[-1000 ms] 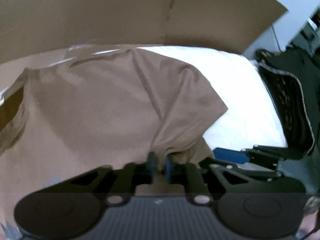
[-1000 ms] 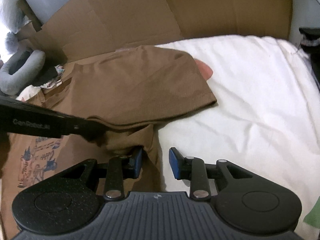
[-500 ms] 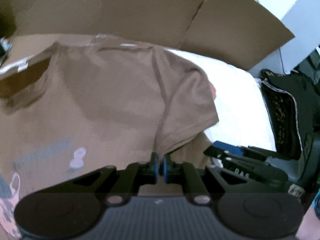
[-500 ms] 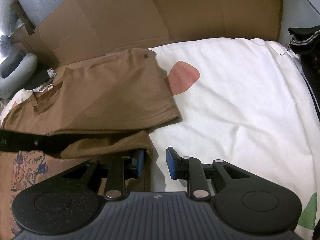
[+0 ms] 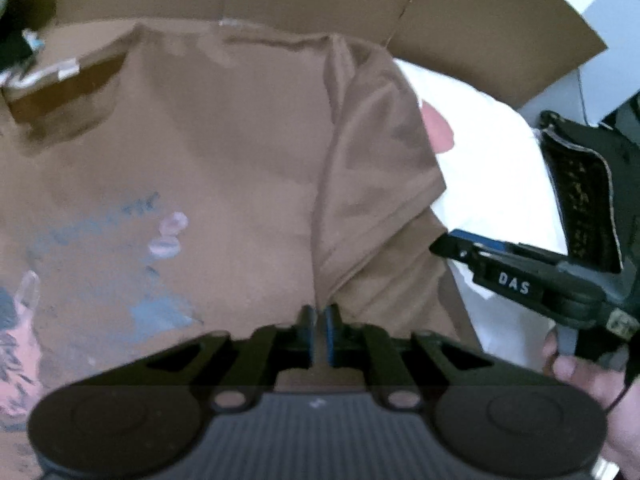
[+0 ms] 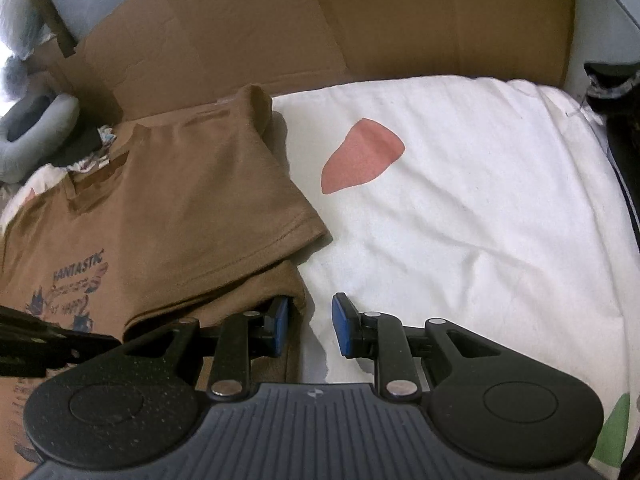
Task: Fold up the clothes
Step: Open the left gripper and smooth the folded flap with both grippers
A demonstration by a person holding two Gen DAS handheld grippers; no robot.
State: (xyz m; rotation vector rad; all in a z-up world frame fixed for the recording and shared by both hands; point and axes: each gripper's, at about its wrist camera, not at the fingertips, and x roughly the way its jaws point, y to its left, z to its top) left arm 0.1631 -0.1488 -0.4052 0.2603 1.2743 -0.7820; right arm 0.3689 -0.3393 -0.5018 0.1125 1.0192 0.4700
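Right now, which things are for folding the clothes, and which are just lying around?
For the folding:
- brown T-shirt with a blue print
- left gripper, fingers pinching a fold of the shirt, just opening
- right gripper, fingers apart at the shirt's edge
- white sheet under the shirt

Just lying about:
- cardboard behind
- grey cushion
- dark patterned cloth

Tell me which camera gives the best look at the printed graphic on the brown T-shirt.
The right wrist view: the printed graphic on the brown T-shirt is sharp there, with the word FANTASTIC readable, though the picture's left edge crops it. The left wrist view shows the graphic only as blurred blue and pink patches, with no lettering legible.
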